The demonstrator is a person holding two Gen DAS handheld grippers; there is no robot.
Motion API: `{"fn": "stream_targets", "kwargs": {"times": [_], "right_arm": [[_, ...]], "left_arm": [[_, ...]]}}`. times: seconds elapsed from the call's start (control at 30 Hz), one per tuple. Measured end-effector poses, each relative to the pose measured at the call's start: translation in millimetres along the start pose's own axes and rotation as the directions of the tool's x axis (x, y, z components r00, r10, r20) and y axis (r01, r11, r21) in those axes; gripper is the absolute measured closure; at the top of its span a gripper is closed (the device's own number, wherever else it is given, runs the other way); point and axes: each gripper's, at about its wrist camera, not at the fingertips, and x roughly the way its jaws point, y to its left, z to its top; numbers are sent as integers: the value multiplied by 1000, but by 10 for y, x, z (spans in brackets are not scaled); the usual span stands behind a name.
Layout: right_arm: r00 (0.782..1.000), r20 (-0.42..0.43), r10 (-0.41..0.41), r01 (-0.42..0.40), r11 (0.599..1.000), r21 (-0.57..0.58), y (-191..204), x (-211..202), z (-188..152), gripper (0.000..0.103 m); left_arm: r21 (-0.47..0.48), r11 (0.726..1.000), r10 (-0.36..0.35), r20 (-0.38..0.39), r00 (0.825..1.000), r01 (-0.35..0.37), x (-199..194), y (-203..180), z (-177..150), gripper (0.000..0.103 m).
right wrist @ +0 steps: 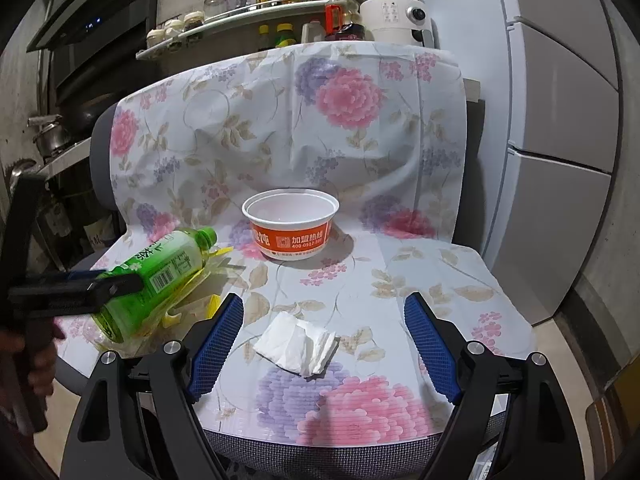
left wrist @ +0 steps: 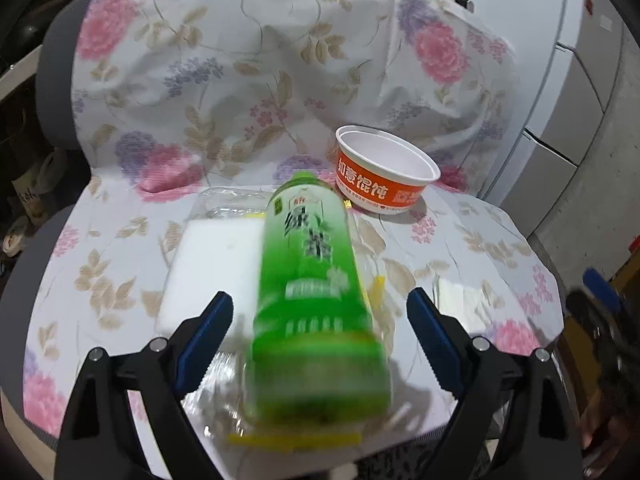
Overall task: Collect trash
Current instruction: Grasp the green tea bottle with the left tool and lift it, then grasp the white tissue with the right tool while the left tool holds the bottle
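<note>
Green bottle (left wrist: 316, 292) lies between the open left tongs (left wrist: 320, 336).

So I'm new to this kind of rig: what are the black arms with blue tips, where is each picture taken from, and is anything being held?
These are two hand-held grippers, each with a camera looking along its fingers. One picture is from the left gripper, the other from the right gripper. On a chair covered with a floral cloth lie a green tea bottle on its side atop a clear plastic wrapper, an empty orange bowl and a crumpled tissue. The left gripper's open pads flank the bottle without pressing it. The right gripper is open above the tissue. Nothing is held.
</note>
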Motion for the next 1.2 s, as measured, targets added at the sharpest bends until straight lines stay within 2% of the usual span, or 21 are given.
{"fn": "stream_targets", "kwargs": {"times": [0.13, 0.23, 0.27, 0.3, 0.57, 0.8, 1.0, 1.2], "right_arm": [[1000, -14, -10, 10, 1000, 3, -36, 42, -29, 20], [1000, -23, -14, 15, 1000, 9, -64, 84, -35, 20], [1000, -26, -15, 15, 1000, 9, -67, 95, -38, 20], [1000, -27, -15, 15, 1000, 9, -66, 103, -42, 20], [999, -25, -21, 21, 1000, 3, -58, 89, -48, 20], [998, -66, 3, -3, 1000, -8, -68, 173, -132, 19], [991, -129, 32, -36, 999, -30, 59, 405, -275, 19], [986, -122, 113, -122, 990, -65, 378, 381, -222, 19]], "left_arm": [[-15, 1000, 12, -63, 998, -13, 253, -2, 107, 26], [-32, 999, 16, -95, 995, -19, 396, 28, 132, 36], [-32, 999, 23, -95, 995, -26, 431, 37, 140, 44], [-33, 999, 22, -90, 996, -25, 452, 48, 155, 45], [-38, 999, -7, 39, 999, 9, 404, -40, 316, 46], [-9, 998, -62, 163, 985, 64, -219, -140, 421, 46], [-18, 1000, 1, 202, 979, 2, -606, 65, 320, 46], [-98, 991, 107, 203, 973, -88, -798, 577, 161, 46]]}}
